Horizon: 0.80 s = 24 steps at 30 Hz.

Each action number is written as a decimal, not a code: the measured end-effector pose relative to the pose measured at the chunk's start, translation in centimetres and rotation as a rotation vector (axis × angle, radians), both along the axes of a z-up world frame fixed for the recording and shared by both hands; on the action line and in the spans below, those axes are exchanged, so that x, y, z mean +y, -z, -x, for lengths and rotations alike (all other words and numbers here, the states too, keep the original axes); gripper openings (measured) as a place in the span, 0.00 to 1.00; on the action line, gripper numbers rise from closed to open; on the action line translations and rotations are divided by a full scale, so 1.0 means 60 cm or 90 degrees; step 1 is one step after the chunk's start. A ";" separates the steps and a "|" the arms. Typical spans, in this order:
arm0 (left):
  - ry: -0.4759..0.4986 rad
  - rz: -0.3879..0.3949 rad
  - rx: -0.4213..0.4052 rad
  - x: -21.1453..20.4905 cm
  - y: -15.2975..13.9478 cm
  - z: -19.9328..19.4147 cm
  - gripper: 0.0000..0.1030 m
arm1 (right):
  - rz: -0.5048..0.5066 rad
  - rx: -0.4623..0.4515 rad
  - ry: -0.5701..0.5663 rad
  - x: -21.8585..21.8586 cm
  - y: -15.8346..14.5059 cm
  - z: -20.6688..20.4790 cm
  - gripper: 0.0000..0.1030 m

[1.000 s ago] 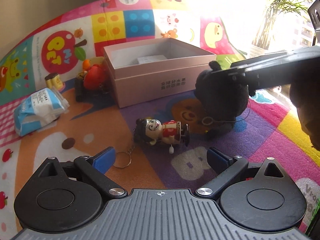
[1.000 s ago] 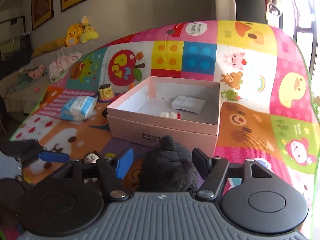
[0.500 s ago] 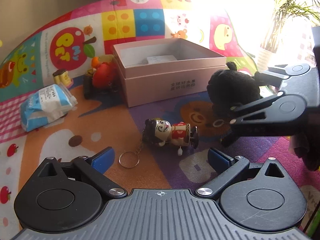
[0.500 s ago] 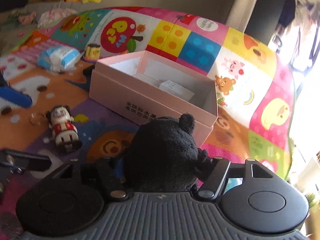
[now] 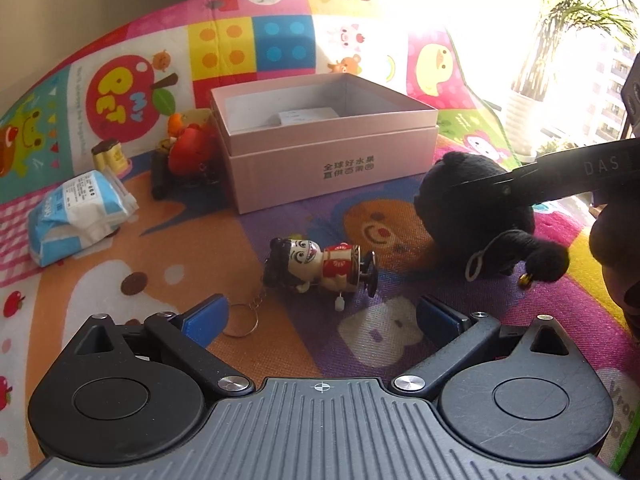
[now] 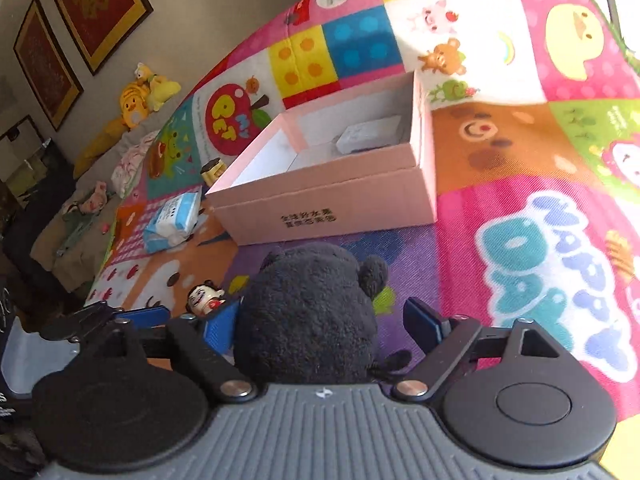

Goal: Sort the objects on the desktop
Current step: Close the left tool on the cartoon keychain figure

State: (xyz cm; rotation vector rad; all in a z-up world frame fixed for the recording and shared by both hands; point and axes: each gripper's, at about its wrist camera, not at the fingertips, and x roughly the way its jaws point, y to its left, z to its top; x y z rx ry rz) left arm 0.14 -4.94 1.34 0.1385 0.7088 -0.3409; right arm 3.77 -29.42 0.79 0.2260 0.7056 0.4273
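Strong daylight from the far right blows out the window and washes the play mat beside it. Fisheye curvature bends both views' edges; the right view is slightly motion-blurred, its far left dim.

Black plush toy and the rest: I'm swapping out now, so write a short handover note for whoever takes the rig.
Left gripper: open, empty, over the doll keychain.
Right gripper: jaws opening around the black plush toy, which sits on the mat before the pink box.
Done: a small white box lies inside.
Left: plush, doll, tissue pack, red toy, small yellow figure.
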 end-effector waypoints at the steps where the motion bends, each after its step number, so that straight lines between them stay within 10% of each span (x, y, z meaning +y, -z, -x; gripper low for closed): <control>1: 0.002 0.005 0.002 0.000 -0.001 -0.003 1.00 | 0.018 -0.020 0.011 -0.004 -0.006 0.003 0.90; 12: 0.090 0.101 0.037 -0.024 0.017 -0.061 1.00 | 0.045 -0.054 0.051 -0.017 -0.009 0.009 1.00; 24: 0.078 -0.017 -0.023 -0.027 0.017 -0.042 1.00 | 0.024 -0.049 0.052 -0.017 0.000 0.007 1.00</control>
